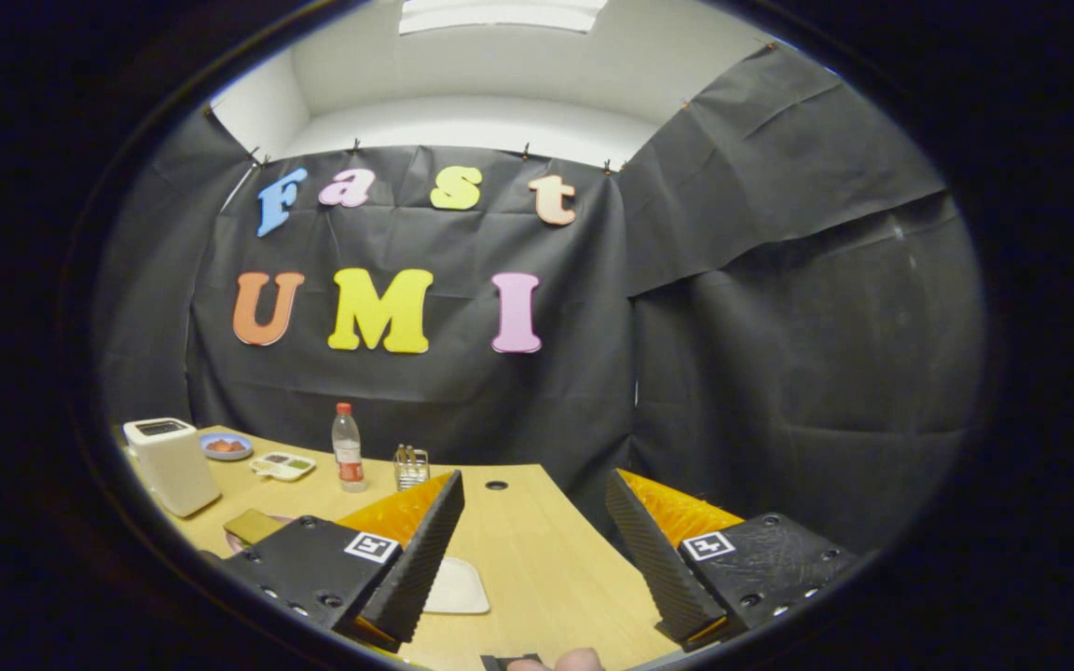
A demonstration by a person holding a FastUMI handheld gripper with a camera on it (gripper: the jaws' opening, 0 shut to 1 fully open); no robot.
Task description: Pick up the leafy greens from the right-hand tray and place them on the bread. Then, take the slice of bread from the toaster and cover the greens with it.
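gripper [534,550] gapes wide over the table [537,559], holding nothing; greens unpicked, toaster [171,464] well off, everything left.

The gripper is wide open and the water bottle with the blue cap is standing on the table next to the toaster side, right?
Almost. In the gripper view the bottle's cap is red, not blue. The rest holds: the gripper is wide open with nothing between its fingers, and the water bottle stands upright on the wooden table, beyond the fingers, on the same side as the white toaster.
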